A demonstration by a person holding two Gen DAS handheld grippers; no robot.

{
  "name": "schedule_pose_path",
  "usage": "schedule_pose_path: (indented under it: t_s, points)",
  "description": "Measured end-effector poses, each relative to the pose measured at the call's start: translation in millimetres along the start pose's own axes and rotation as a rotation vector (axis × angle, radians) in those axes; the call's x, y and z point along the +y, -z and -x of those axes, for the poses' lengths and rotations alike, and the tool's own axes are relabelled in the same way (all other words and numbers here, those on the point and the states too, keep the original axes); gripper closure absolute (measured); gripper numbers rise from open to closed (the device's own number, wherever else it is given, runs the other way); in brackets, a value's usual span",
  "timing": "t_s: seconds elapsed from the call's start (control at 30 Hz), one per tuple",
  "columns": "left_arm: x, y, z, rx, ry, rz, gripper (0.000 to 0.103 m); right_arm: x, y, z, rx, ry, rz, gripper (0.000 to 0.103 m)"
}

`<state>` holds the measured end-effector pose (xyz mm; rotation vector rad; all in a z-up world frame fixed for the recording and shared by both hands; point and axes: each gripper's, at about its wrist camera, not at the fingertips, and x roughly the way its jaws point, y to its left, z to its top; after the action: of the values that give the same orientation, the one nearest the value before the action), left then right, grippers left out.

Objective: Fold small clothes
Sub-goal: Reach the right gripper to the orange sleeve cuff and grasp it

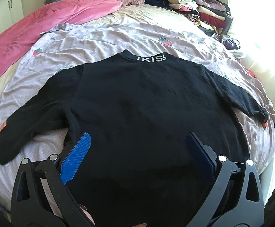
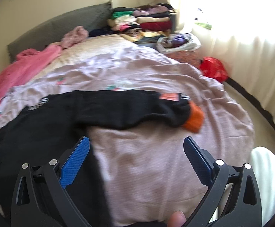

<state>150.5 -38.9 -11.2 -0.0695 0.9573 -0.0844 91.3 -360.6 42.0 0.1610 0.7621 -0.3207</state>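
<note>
Black sweater (image 1: 141, 102) lies flat, back up, on bed (image 1: 118, 32), sleeves spread. My left claw (image 1: 137, 151) released above hem; my right claw (image 2: 136, 151) released near right sleeve (image 2: 130, 107). Recommend: pinch cuff, carry sleeve inward across body, keep edges parallel.

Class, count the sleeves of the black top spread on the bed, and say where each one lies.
2. On the black top, one sleeve stretches out to the left and the other sleeve to the right, both flat on the bed cover.
</note>
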Motion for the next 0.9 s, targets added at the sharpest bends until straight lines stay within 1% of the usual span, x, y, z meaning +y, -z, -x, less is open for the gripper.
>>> schedule_pose_path:
  t_s: [0.03, 0.13, 0.3, 0.43, 0.5, 0.57, 0.67, 0.77, 0.8, 0.83, 0.87, 0.9]
  points:
    - [-1.7, -2.0, -1.9, 0.001, 0.003, -0.002, 0.009, -5.5, -0.9, -4.1, 0.007, 0.011, -0.006, 0.004]
    - [-5.9, -6.6, -7.3, 0.004, 0.009, -0.007, 0.009, -28.3, -0.6, -20.2, 0.034, 0.085, -0.013, 0.004]
    - [-13.0, -11.4, -19.4, 0.027, 0.024, -0.016, 0.009, -59.0, 3.0, -52.9, 0.092, 0.197, 0.015, 0.004]
    - [-17.7, -15.2, -31.4, 0.047, 0.025, -0.021, 0.009, -70.8, 0.0, -81.2, 0.129, 0.245, 0.054, 0.004]
    - [-19.8, -17.4, -37.3, 0.057, 0.022, -0.022, 0.009, -73.3, -2.0, -96.9, 0.146, 0.256, 0.08, 0.004]
    - [-20.5, -20.0, -42.6, 0.066, 0.025, -0.019, 0.009, -71.9, -3.5, -109.5, 0.162, 0.287, 0.12, 0.004]
    - [-22.0, -21.2, -46.5, 0.075, 0.029, -0.017, 0.009, -64.3, -4.1, -126.6, 0.154, 0.372, 0.226, 0.004]
    - [-22.0, -22.4, -51.7, 0.083, 0.027, -0.016, 0.009, -57.2, -6.2, -131.9, 0.091, 0.411, 0.329, 0.006]
    - [-21.6, -23.1, -53.0, 0.087, 0.027, -0.016, 0.009, -57.1, -7.4, -132.0, 0.08, 0.407, 0.345, 0.022]
    - [-21.9, -23.5, -54.2, 0.089, 0.027, -0.016, 0.009, -57.6, -9.6, -131.9, 0.085, 0.366, 0.36, 0.055]
    - [-21.8, -24.1, -55.2, 0.091, 0.027, -0.015, 0.009, -59.6, -12.0, -132.6, 0.094, 0.342, 0.357, 0.068]
    - [-21.5, -24.9, -56.2, 0.092, 0.027, -0.015, 0.009, -62.2, -15.5, -129.0, 0.085, 0.342, 0.346, 0.08]
